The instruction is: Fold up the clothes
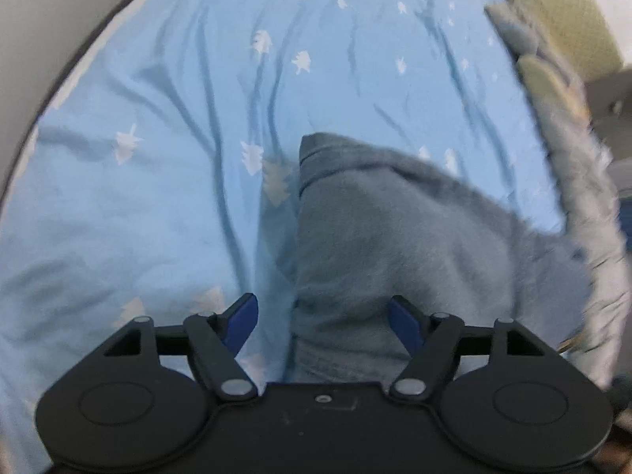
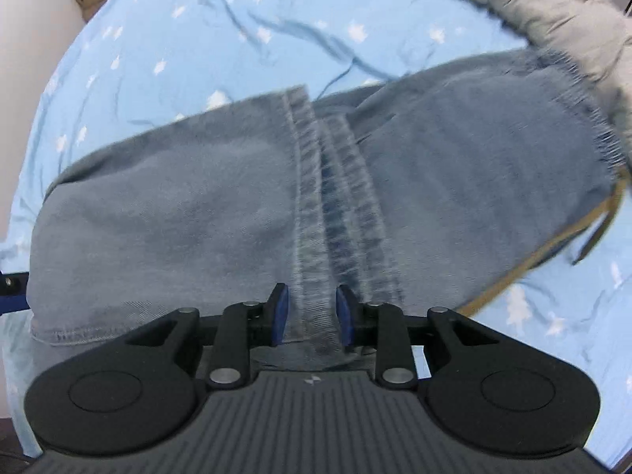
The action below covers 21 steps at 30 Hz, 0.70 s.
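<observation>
Right gripper [image 2: 312, 318], nearest the lens in the right wrist view, pinches the jeans [image 2: 197, 205]: its blue fingers [image 2: 279, 312] stand narrow, one on each side of a stitched hem [image 2: 312, 197], and the denim fills the gap between them. Beyond the right gripper, the jeans lie folded across the sheet [image 2: 177, 39], two hems side by side and a tan strap [image 2: 533, 260] trailing from the right side. Farther still, a grey garment [image 2: 553, 4] lies at the far right of the sheet, touching the jeans' frayed edge. Left gripper [image 1: 323, 322], in the left wrist view, is spread wide and holds nothing; the denim's edge lies between its pads [image 1: 241, 318], which do not press on it. Beyond the left gripper, a corner of the jeans [image 1: 395, 237] points away over the sheet [image 1: 158, 138], and a fuzzy grey cloth [image 1: 572, 150] borders the far right. Judged step: a fold of the jeans is being laid down, the right claw carrying one end. The next move probably calls for the left claw to close on the near edge, so both ends can travel together and the layers stay aligned.
</observation>
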Available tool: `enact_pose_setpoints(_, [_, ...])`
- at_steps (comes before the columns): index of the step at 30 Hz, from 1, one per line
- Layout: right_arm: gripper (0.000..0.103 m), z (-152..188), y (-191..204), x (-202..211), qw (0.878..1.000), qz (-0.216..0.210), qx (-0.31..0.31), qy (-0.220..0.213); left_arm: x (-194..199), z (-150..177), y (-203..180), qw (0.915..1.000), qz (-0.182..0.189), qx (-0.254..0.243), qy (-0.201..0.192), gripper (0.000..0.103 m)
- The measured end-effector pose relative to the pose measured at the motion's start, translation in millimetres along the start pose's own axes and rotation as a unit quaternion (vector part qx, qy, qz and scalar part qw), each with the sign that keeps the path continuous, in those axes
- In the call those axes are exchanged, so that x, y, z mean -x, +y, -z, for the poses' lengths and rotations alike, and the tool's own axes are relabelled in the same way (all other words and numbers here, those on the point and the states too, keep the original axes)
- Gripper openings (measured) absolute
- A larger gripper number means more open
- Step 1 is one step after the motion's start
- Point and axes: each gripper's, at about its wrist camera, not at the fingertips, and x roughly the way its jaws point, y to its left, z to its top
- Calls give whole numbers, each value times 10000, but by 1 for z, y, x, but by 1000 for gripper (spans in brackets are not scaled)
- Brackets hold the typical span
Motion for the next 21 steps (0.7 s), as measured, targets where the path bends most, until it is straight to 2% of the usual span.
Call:
enact_pose_setpoints(3, [28, 5, -8, 6, 9998, -100, -171, -74, 8, 3, 9, 9986, 460, 271, -51, 71])
enact_pose_setpoints(7, [28, 12, -14, 9, 9986, -278, -429, -125, 0, 10, 4, 9966, 764, 277, 147, 72])
enact_pose_setpoints(9, [28, 17, -14, 13, 9976, -385, -559, -148, -8, 16, -5, 9970, 719, 149, 259, 78])
enact_pose_setpoints(15, [28, 31, -19, 25, 9979, -293, -513, -254, -23, 26, -14, 9984, 452, 144, 306, 77])
enact_pose_setpoints(16, [28, 34, -22, 27, 9978, -266, -548, -255, -23, 27, -16, 9988, 392, 80, 287, 73])
enact_pose_setpoints(18, [28, 38, -30, 33, 9975, -211, -618, -257, -21, 30, -22, 9992, 243, -136, 284, 47])
enact_pose_setpoints(21, [29, 44, -42, 40, 9967, -96, -759, -255, -17, 35, -35, 9992, 35, -276, 294, 31])
